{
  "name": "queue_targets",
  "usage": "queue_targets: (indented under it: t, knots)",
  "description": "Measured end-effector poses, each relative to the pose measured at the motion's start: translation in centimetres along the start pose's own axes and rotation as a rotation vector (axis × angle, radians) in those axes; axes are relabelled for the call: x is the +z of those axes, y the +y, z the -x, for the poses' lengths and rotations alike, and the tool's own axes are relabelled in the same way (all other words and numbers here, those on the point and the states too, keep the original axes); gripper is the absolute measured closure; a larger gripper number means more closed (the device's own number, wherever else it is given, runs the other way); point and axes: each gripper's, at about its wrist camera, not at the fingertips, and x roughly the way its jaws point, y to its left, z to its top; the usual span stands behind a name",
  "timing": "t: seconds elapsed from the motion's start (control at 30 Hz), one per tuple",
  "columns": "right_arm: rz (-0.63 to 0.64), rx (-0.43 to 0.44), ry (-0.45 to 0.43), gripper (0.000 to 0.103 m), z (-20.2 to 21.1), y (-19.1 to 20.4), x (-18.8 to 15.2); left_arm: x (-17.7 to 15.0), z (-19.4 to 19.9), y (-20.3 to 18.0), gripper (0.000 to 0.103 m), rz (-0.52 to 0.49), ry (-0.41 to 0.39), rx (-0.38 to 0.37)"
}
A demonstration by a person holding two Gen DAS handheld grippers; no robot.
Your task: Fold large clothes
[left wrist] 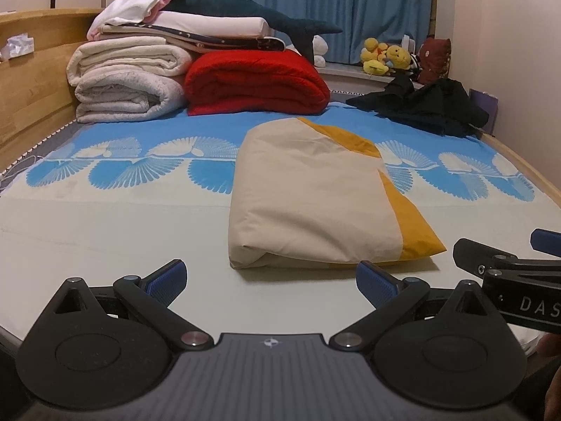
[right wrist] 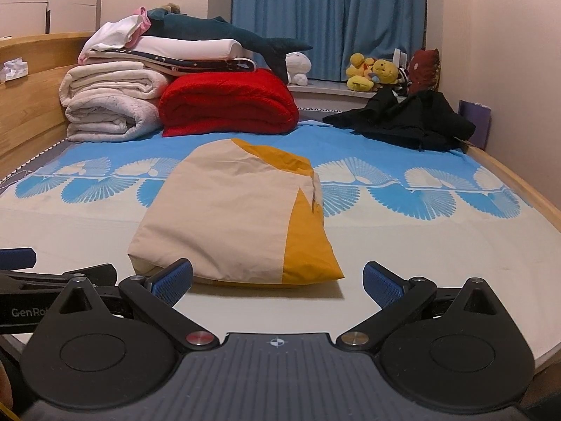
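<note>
A beige and mustard-yellow garment point(left wrist: 315, 196) lies folded into a compact rectangle on the bed; it also shows in the right wrist view point(right wrist: 231, 217). My left gripper point(left wrist: 271, 280) is open and empty, just short of the garment's near edge. My right gripper point(right wrist: 278, 280) is open and empty, also just before the near edge, its left pad point(right wrist: 173, 279) close to the beige corner. A crumpled black garment point(left wrist: 424, 105) lies at the far right of the bed, also in the right wrist view point(right wrist: 406, 119).
Folded white blankets point(left wrist: 126, 80), a red blanket point(left wrist: 256, 84) and a plush shark point(left wrist: 245, 10) are stacked at the head of the bed. Plush toys point(left wrist: 385, 58) sit on the sill under blue curtains point(left wrist: 336, 7). A wooden headboard point(left wrist: 28, 80) runs along the left.
</note>
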Motion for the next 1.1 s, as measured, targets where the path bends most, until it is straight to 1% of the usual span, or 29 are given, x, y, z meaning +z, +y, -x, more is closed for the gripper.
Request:
queue_targets:
  t: [1.1]
  knots:
    - [-0.003, 0.000, 0.007, 0.001, 0.12, -0.26, 0.03, -0.02, -0.06, -0.29, 0.000, 0.008, 0.006, -0.006]
